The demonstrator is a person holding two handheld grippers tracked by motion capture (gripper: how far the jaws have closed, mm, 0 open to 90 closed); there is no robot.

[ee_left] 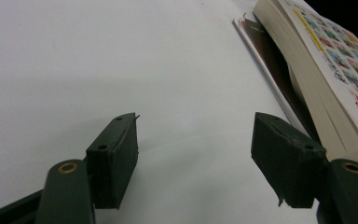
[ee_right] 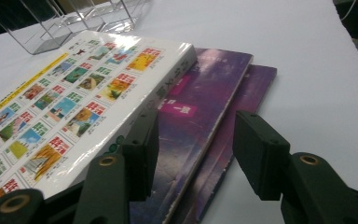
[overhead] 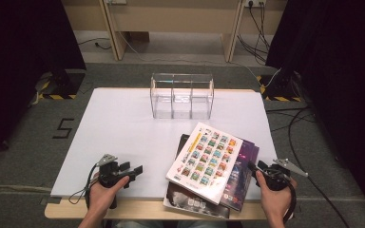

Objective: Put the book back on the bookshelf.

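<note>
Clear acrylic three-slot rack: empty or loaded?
Empty. The clear acrylic three-slot rack stands upright at the table's far edge with all compartments see-through; the stacked books lie flat near the front.

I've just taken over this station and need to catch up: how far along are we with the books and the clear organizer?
Nothing looks done: the clear organizer has no books in its compartments, and the book stack lies flat on the white board. In hand: the right gripper, jaws open, sits at the stack's edge beside the purple books. The left gripper is open over the bare board. Every book is left to move.

place: lab recording bay | cues: black curtains (overhead: 24, 38), hazard-taped stands (overhead: 57, 90), floor cables (overhead: 299, 118)
</note>
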